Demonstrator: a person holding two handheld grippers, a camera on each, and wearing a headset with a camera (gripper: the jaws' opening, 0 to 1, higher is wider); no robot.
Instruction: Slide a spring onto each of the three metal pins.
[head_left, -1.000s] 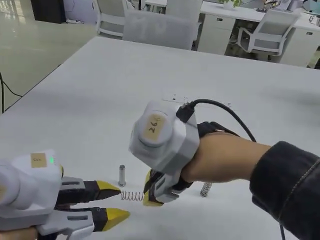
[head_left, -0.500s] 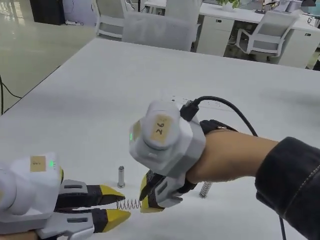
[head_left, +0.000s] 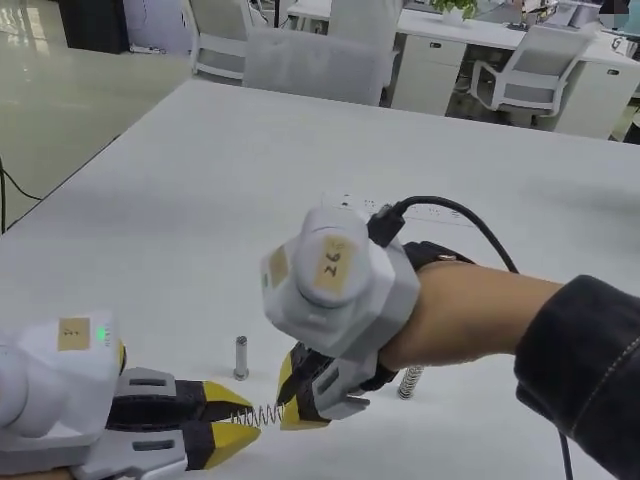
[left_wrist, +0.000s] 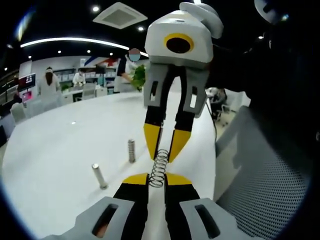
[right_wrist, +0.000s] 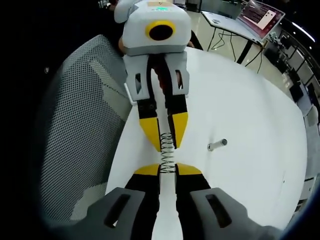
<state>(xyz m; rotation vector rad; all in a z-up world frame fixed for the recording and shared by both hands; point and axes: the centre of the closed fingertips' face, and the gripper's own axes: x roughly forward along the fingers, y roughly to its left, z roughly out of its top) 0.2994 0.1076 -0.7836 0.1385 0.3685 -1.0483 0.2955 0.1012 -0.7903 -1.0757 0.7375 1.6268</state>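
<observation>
A small steel spring (head_left: 264, 412) (left_wrist: 160, 165) (right_wrist: 167, 155) is stretched level just above the white table, held at both ends. My left gripper (head_left: 248, 420) (left_wrist: 156, 179) comes in from the lower left, shut on one end. My right gripper (head_left: 288, 408) (right_wrist: 168, 170) faces it tip to tip, shut on the other end. A bare metal pin (head_left: 241, 357) (left_wrist: 99, 176) (right_wrist: 217, 145) stands just behind the spring. Another pin with a spring on it (head_left: 408, 380) (left_wrist: 131, 150) stands to the right, partly behind my right hand.
A white power strip (head_left: 400, 207) lies farther back on the table (head_left: 200, 180), and a black cable (head_left: 455, 215) runs from my right gripper. Office chairs and desks stand beyond the far edge. The table's left edge slants down to the floor.
My left gripper's jaws, open a second ago, have shut on the spring's free end. The right gripper has shifted slightly down and left with the spring.
</observation>
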